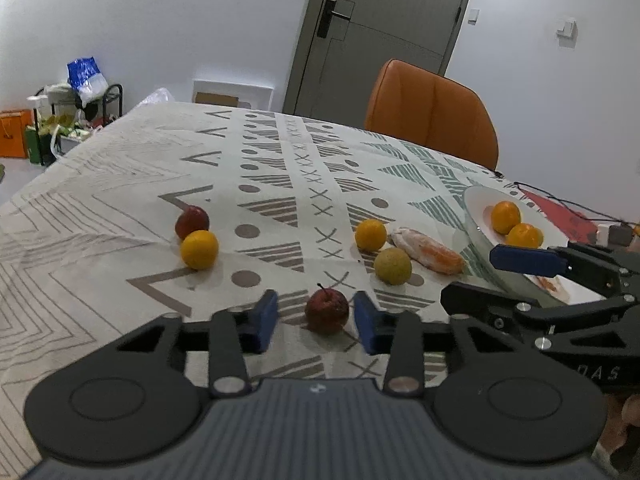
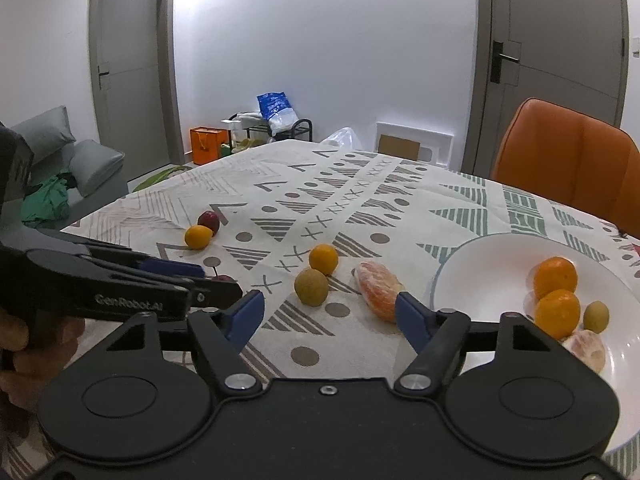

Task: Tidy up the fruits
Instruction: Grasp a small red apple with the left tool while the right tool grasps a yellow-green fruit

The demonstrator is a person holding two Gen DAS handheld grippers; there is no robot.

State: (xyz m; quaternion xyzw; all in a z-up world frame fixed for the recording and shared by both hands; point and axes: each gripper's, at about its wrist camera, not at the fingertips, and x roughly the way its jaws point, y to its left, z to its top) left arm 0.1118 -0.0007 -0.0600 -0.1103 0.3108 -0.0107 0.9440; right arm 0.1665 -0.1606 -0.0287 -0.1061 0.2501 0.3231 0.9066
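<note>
My left gripper [image 1: 315,317] is open, its blue pads on either side of a dark red apple [image 1: 327,311] on the tablecloth, not touching it. My right gripper [image 2: 329,316] is open and empty, above the cloth just left of a white plate [image 2: 472,280]. The plate holds two oranges [image 2: 556,276], a small green fruit [image 2: 596,317] and a peeled piece [image 2: 586,349]. On the cloth lie a peeled orange [image 2: 376,290], a green fruit [image 2: 311,286], an orange [image 2: 323,258], and farther left a yellow orange [image 2: 198,237] beside a red apple [image 2: 209,220].
The table has a patterned cloth [image 1: 280,184]. An orange chair [image 1: 432,112] stands at the far side. Cables and a small device [image 1: 612,232] lie beyond the plate. A sofa [image 2: 80,164] and a cluttered rack [image 2: 276,124] stand past the table.
</note>
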